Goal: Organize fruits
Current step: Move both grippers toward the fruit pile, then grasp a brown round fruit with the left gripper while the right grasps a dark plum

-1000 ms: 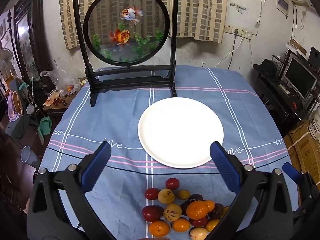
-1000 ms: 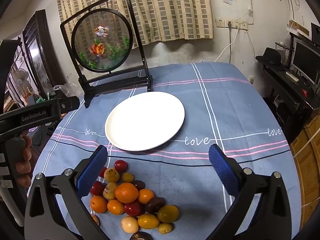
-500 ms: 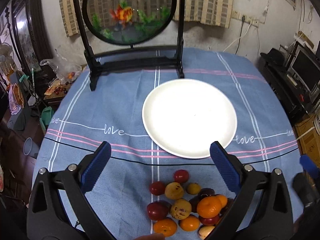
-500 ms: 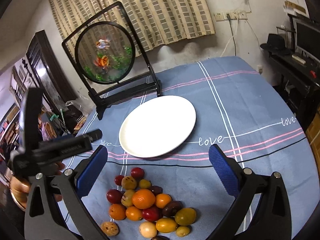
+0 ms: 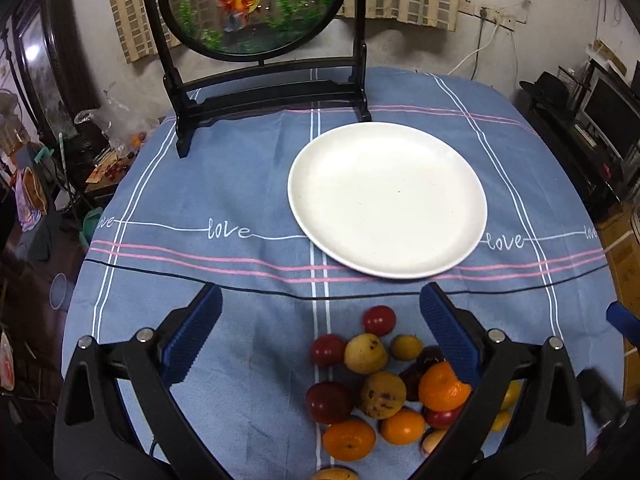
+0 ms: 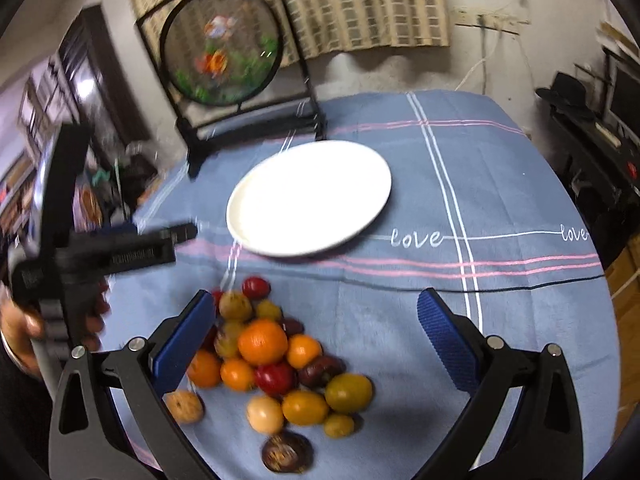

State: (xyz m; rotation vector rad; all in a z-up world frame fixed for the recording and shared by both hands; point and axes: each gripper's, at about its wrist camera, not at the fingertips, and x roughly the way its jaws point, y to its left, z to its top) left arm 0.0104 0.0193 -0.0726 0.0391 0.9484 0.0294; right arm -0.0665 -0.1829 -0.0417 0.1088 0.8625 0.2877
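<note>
Fruit pile (image 5: 384,392) partly hidden, perhaps behind finger (image 5: 448,332)

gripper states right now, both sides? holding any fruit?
Left gripper: open, holding nothing, above the fruit pile.
Right gripper: open, holding nothing, over the same pile.

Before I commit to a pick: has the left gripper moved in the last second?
Yes. In its own view, the left gripper has pushed forward and lower: the white plate and goldfish screen loom larger and closer, fruit pile nearer its fingers.
</note>
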